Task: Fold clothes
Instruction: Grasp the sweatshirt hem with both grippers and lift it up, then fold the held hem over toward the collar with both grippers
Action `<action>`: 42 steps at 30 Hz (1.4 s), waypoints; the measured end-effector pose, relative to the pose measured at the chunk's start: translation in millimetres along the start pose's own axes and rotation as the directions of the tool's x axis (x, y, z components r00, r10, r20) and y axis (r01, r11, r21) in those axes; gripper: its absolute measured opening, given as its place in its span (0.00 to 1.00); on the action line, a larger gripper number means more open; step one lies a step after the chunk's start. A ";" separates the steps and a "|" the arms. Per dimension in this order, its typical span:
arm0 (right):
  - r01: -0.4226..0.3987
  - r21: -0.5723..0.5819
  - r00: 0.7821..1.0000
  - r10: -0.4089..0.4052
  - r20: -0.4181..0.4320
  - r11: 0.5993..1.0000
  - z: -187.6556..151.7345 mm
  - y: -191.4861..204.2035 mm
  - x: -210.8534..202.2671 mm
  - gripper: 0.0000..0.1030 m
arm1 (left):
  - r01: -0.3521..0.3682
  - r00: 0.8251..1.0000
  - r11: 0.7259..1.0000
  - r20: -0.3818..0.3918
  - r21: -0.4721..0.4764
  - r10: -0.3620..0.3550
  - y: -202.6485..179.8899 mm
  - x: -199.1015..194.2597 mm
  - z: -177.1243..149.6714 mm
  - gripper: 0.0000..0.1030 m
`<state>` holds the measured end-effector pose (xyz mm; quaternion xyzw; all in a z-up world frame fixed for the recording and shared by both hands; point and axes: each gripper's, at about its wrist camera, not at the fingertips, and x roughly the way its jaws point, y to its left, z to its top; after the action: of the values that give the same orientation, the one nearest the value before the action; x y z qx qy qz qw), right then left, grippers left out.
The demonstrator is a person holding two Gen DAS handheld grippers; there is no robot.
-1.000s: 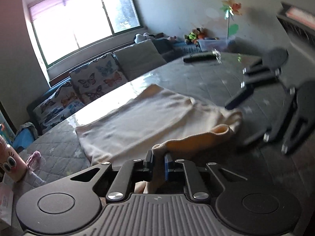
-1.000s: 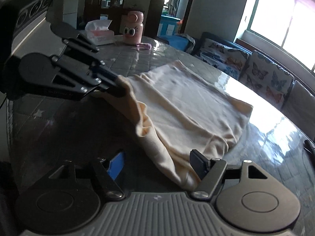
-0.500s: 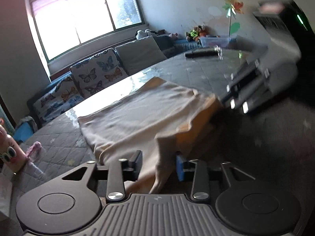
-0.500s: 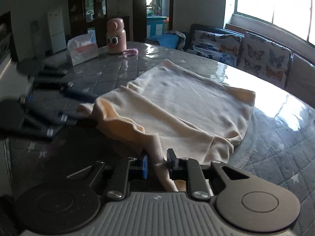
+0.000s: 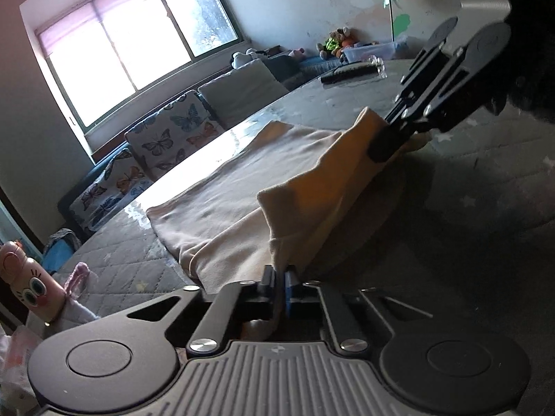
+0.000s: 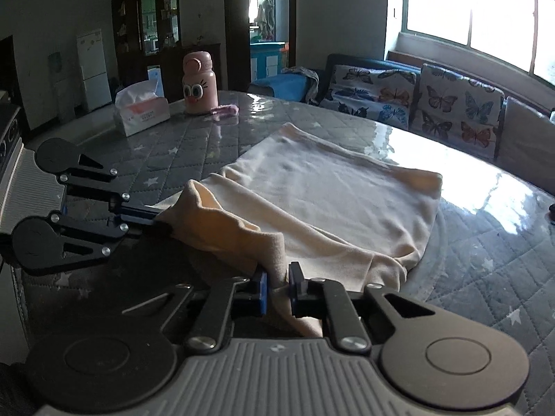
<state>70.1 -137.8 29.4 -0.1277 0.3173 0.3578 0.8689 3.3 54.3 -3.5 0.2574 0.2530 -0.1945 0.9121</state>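
Quilted grey worktop [image 6: 194,145] under a cream garment [image 6: 329,187], near edge lifted between both tongs. Left tongs [image 5: 280,286] clenched on one corner; right tongs [image 6: 277,287] closing, cloth pinched at the other. Beyond left tongs only in right view: tissue box [image 6: 140,112], pink bottle [image 6: 199,83]; remote [image 5: 348,72] only in left view.

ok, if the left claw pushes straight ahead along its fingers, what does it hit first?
The cream garment itself: the left claw is already shut on its near edge, and the raised fold sits directly ahead. Beyond that lies the flat part of the cloth on the quilted table. Depth past the fold is unclear.
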 end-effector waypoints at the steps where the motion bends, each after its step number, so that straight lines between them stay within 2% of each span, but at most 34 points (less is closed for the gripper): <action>1: 0.000 -0.003 1.000 0.000 0.005 1.000 0.0 1.1 -1.9 0.10 | 0.001 1.000 1.000 0.004 -0.006 -0.001 0.6 -3.0 0.6 0.04; 7: -0.022 -0.016 1.000 0.022 0.022 1.000 0.8 10.5 -21.8 0.10 | 0.030 0.999 0.999 0.026 -0.033 -0.029 1.4 -32.4 3.3 0.04; 16: -0.102 -0.049 0.995 0.103 0.019 0.994 -10.1 43.3 -92.4 0.10 | 0.126 0.991 0.990 0.052 -0.063 -0.122 -14.3 -112.6 -1.5 0.04; 21: -0.121 -0.051 0.993 0.121 0.002 0.991 -10.1 48.5 -104.0 0.09 | 0.133 0.991 0.988 0.044 -0.078 -0.130 -13.2 -117.0 4.1 0.04; 27: -0.117 0.007 0.993 0.117 0.007 0.993 13.8 19.9 -82.6 0.09 | 0.086 0.996 0.988 0.051 -0.128 -0.080 14.3 -86.6 23.6 0.04; 32: -0.109 0.034 0.994 0.108 0.017 0.993 52.0 -14.8 -44.5 0.09 | 0.026 0.999 0.990 0.038 -0.137 -0.021 47.3 -38.8 48.0 0.04; 37: -0.066 0.093 0.998 0.067 -0.017 0.994 78.7 -49.7 15.9 0.10 | -0.024 1.000 0.984 -0.019 -0.177 0.021 76.3 29.0 61.9 0.04; 41: -0.025 0.168 0.998 0.034 -0.055 0.986 76.7 -71.0 66.0 0.10 | -0.055 0.994 0.974 -0.102 -0.221 0.033 85.2 83.1 52.8 0.05; 42: -0.014 0.184 0.998 0.026 -0.061 0.983 74.1 -74.0 73.8 0.13 | -0.059 0.992 0.971 -0.124 -0.232 0.030 85.5 95.4 48.8 0.08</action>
<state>196.2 -117.3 38.4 -0.0551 0.3775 0.3315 0.8629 138.3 72.8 10.7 0.1645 0.3226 -0.1270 0.9235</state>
